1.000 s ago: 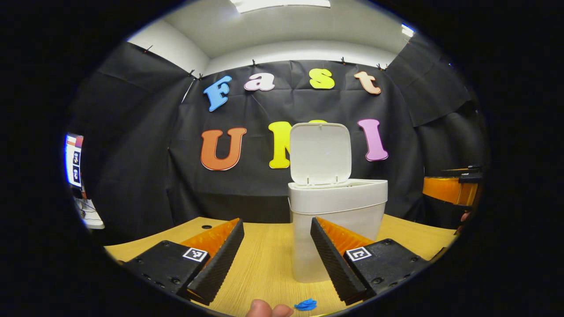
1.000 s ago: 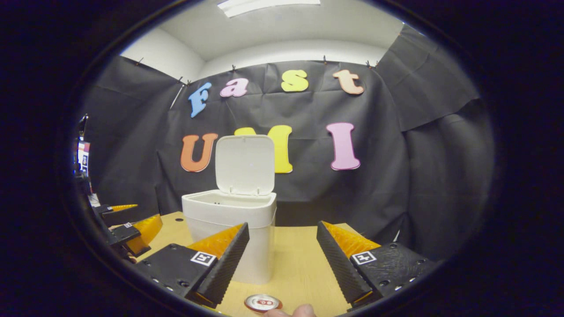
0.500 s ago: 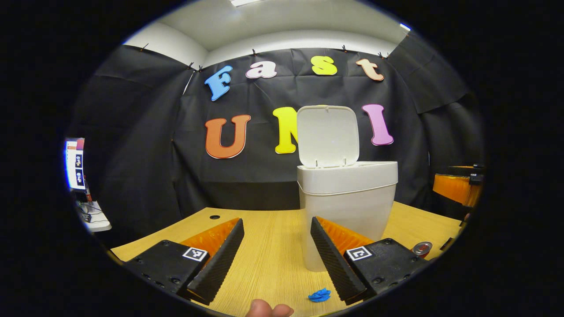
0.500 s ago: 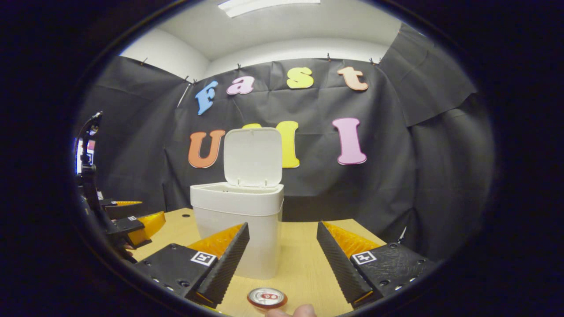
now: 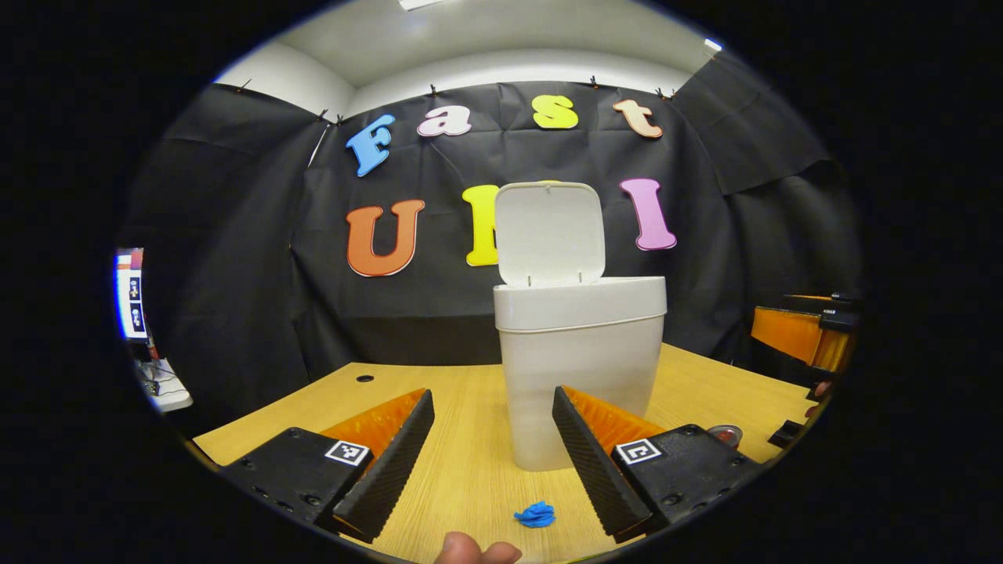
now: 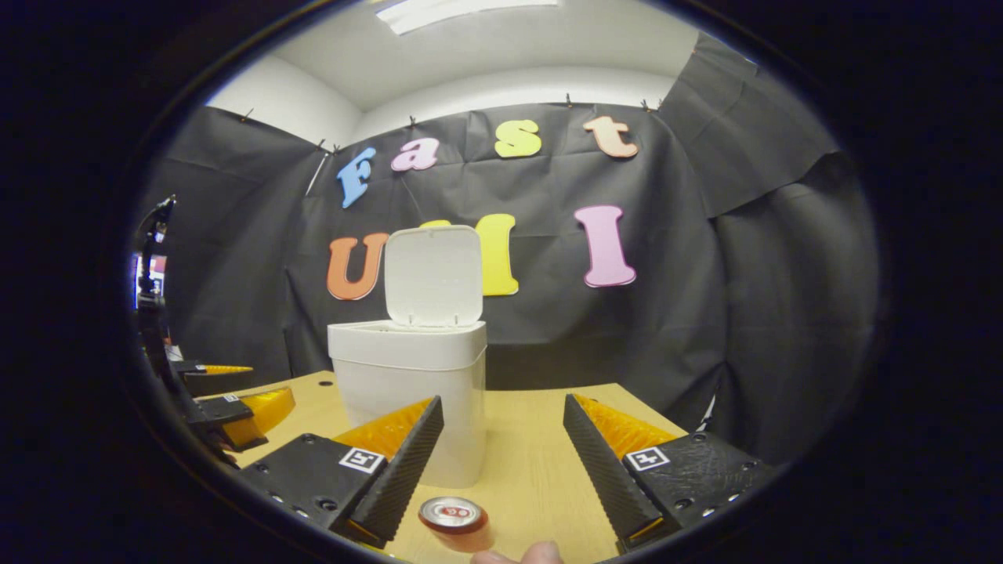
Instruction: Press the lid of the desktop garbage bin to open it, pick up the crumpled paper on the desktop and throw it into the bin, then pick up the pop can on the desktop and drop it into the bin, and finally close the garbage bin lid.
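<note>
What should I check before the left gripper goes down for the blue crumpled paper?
1. White plastic bin's lid stands open: ok.
2. Blue crumpled paper lies free on the wooden desktop, in front of the bin: ok.
3. Left gripper open and holding nothing: ok.
4. Paper lined up between its fingers: not ok, it sits toward the right finger.
5. Right gripper open, apart from the paper: ok.
6. Red-topped pop can upright on the desktop: ok.

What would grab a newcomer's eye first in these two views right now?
The white bin, standing mid-table with its lid flipped upright. Next, the blue crumpled paper on the table between the open left gripper's fingers, and the can standing near the open right gripper, in front of the bin.
</note>
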